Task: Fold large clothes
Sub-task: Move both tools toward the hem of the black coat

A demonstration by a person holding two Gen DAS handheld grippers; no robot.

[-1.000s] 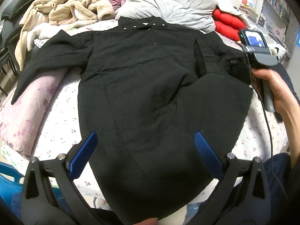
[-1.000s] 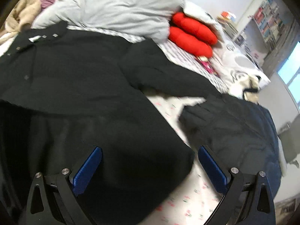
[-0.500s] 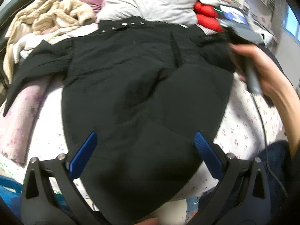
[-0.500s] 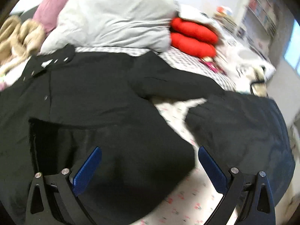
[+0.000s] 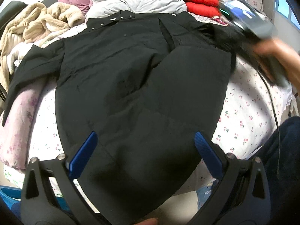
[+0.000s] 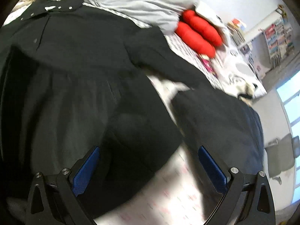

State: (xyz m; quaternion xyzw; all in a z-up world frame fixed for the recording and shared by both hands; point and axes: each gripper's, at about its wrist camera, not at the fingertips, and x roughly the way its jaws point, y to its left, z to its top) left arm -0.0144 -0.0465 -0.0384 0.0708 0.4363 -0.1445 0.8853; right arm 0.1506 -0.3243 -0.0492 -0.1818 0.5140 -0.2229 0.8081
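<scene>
1 large black coat [image 5: 135, 86] lies spread on the bed [image 5: 249, 112], collar toward the pillows and hem hanging over the near edge. Going left to right in the left wrist view: the coat's one sleeve [image 5: 31, 65] stretches out flat over a pink floral bolster [image 5: 22, 112]; the body lies mostly flat in the middle; on the right side a front panel [image 5: 195, 78] seems to be turned in over the body, and the other sleeve runs away toward the red cushions [image 5: 200, 1]. By that reading the fold is only just begun: at most 1 flap laid over, both sleeves still out, and the lengthwise folds all left to do.

The left tool [image 5: 144, 150] hovers above the hem with its blue pads wide apart and nothing between them. The right tool [image 6: 150, 170], seen from its own camera, is likewise spread wide and empty, poised over the coat's right edge; in the left view it appears only as a blurred shape in the person's hand [image 5: 277, 56].

As for writing, a small white tag shows at the collar [image 5: 112, 19] but cannot be read. Some pale lettering shows on blue fabric under the bed edge, too small and distorted to make out. Book spines on the far shelves [image 6: 277, 35] are blurred beyond reading.
</scene>
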